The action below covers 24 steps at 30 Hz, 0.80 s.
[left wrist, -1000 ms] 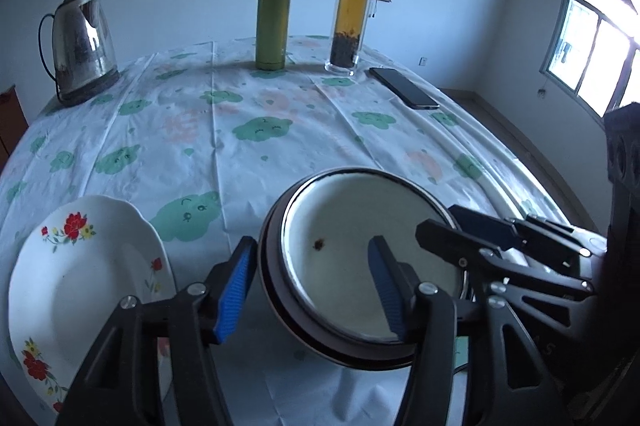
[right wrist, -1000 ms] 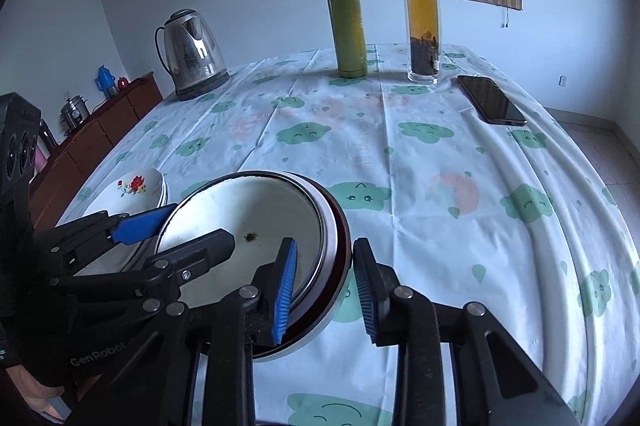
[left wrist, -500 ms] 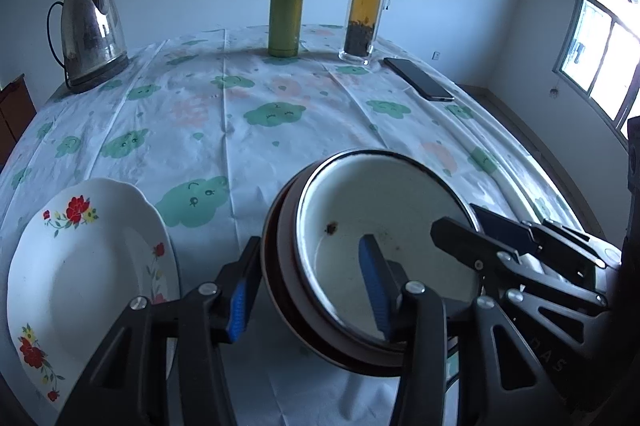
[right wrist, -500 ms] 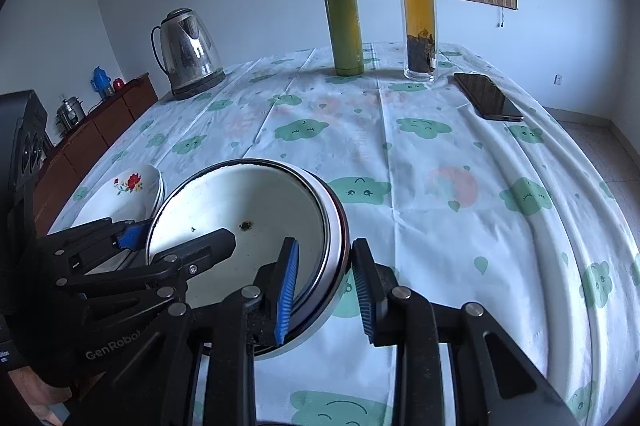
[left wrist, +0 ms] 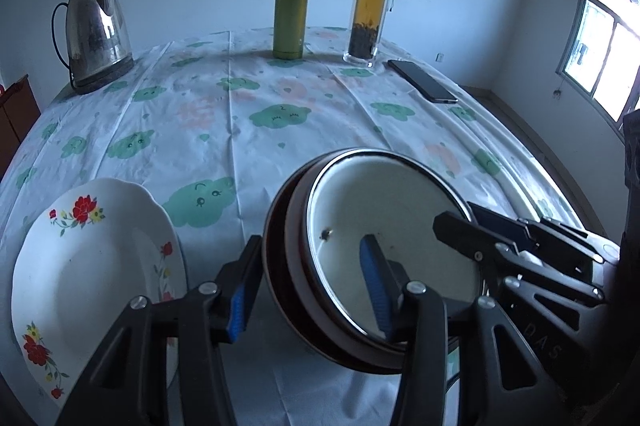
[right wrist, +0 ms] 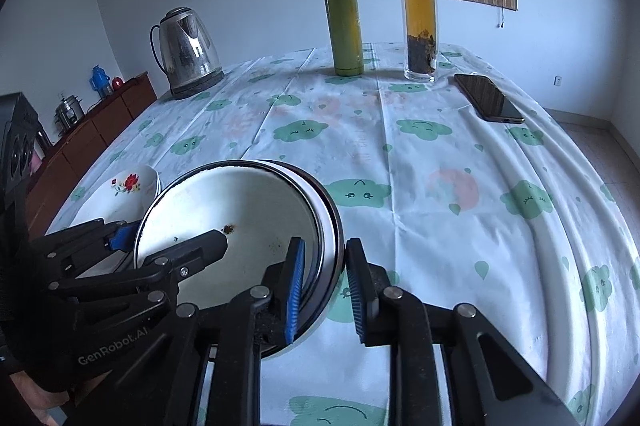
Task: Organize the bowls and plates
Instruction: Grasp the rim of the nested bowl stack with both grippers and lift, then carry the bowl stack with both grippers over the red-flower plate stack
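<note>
Both pairs of fingers were narrowed onto opposite rims of the bowls [left wrist: 384,258], left gripper [left wrist: 308,286] at the near-left edge, right gripper [right wrist: 324,286] at the right, apparently to carry the nested stack level above the table [right wrist: 440,186]. The plate [left wrist: 92,266] lay just left, likely the target. Kettle [left wrist: 96,34], flask [left wrist: 290,12], bottle [left wrist: 368,10] and phone [left wrist: 424,86] stood well back, blocking nothing
</note>
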Available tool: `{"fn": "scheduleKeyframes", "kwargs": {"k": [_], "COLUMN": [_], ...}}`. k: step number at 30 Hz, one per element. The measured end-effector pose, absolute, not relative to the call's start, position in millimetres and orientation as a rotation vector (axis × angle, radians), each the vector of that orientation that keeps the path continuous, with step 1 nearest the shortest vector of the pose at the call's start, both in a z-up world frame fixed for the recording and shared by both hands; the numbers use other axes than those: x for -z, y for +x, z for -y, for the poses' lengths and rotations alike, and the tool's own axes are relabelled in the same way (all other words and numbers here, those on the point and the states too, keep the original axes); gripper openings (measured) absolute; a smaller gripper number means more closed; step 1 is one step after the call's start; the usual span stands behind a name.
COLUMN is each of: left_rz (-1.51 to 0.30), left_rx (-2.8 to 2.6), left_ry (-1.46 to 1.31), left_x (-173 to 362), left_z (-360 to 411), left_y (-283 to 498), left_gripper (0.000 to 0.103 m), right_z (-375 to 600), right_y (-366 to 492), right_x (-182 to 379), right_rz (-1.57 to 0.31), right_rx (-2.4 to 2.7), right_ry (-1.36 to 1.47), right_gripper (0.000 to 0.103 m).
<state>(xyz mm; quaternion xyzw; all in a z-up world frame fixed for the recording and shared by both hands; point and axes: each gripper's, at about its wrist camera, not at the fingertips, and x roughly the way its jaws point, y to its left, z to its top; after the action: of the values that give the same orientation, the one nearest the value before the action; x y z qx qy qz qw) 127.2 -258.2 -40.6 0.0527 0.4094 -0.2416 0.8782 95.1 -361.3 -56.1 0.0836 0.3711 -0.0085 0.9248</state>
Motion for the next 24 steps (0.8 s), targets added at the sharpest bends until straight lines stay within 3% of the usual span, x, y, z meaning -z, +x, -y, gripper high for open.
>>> {"fn": "scheduleKeyframes", "kwargs": {"k": [6,24], "left_rz": [-0.857,-0.787], "left_rx": [0.507,0.495], "left_ry": [0.125,0.028], "left_x": [43,22], "left_z": [260,239], "left_y": [120,116], "left_gripper": [0.056,0.053], "right_z": [357,345], "right_y": [97,91], "right_x": [57,42], "right_rz": [-0.762,-0.73], "right_rx": [0.026,0.019], "right_ry": [0.133,0.157], "right_gripper": [0.021,0.02]}}
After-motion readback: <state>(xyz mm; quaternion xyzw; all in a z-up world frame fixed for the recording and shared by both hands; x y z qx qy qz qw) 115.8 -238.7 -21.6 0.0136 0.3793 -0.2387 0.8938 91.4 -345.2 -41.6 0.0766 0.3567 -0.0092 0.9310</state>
